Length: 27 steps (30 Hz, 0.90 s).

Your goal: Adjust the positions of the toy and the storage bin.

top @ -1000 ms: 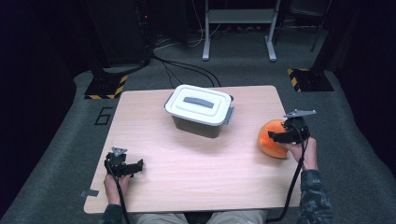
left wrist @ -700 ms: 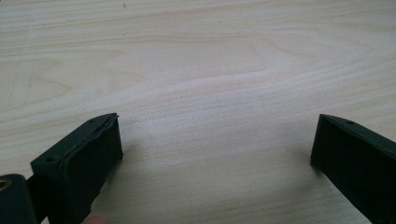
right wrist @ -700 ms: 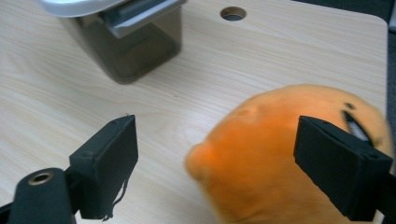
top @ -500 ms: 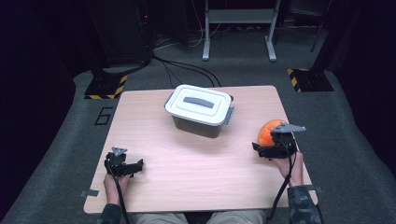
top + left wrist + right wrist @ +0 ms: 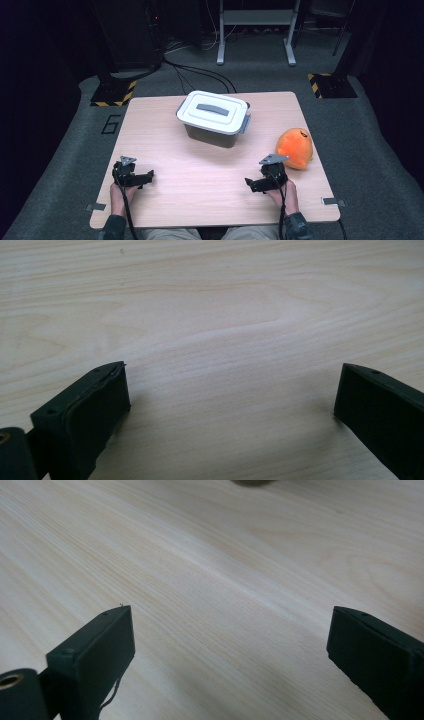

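An orange plush toy [image 5: 295, 147] lies near the right edge of the wooden table [image 5: 200, 200]. My right gripper [image 5: 249, 184] rests low over the wood to the toy's front left, apart from it and pointing left. Its jaws have just been opening and now stand wide, with only bare wood between them [image 5: 230, 615]. My left gripper [image 5: 148, 176] sits near the front left corner, pointing right. It is open over bare wood [image 5: 232, 375]. A grey box with a white lid [image 5: 214, 117] stands at the table's middle back, with the lid on.
Dark carpet surrounds the table. Black cables [image 5: 200, 75] and the legs of a metal stand [image 5: 255, 35] lie beyond the far edge. Yellow-and-black striped bases [image 5: 112, 92] [image 5: 330, 85] stand off the two back corners.
My right gripper has left the orange plush toy and come down toward the front and left. The toy stays on the table. The left gripper has not moved.
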### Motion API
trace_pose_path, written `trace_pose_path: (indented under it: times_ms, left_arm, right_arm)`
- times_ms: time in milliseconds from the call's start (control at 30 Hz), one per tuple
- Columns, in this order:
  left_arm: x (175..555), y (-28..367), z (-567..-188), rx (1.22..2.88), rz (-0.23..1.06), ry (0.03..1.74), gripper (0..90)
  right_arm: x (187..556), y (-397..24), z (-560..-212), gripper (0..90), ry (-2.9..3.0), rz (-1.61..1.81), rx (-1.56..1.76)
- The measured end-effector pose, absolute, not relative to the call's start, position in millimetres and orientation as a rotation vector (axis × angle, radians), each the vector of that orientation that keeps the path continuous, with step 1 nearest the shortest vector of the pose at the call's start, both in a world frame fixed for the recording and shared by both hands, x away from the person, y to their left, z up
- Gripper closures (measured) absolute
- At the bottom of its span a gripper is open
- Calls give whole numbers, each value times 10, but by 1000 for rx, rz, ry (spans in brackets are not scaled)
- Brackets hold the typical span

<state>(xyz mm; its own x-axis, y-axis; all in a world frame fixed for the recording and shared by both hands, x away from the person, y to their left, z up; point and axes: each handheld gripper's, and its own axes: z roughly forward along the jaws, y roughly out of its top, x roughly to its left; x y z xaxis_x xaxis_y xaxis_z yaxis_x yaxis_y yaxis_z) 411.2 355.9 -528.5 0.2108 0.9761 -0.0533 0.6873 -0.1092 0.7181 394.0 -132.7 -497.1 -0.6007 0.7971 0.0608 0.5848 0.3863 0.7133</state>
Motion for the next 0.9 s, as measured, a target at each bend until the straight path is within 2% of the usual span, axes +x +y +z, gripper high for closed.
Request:
trace_pose_path:
  times_ms: [67,367,900]
  left_arm:
    - [4142,3572,-5256,1867,565,1529,4]
    - [4291,3514,-5025,1884,600,1466,1]
    - [4668,3191,-4495,1960,678,1302,22]
  right_arm:
    - [3976,-1300,-5060,37,2366,1030,1216]
    - [4112,-1310,-5268,30,2341,1005,1209]
    - [4099,-1277,-5290,19,2322,980,1184]
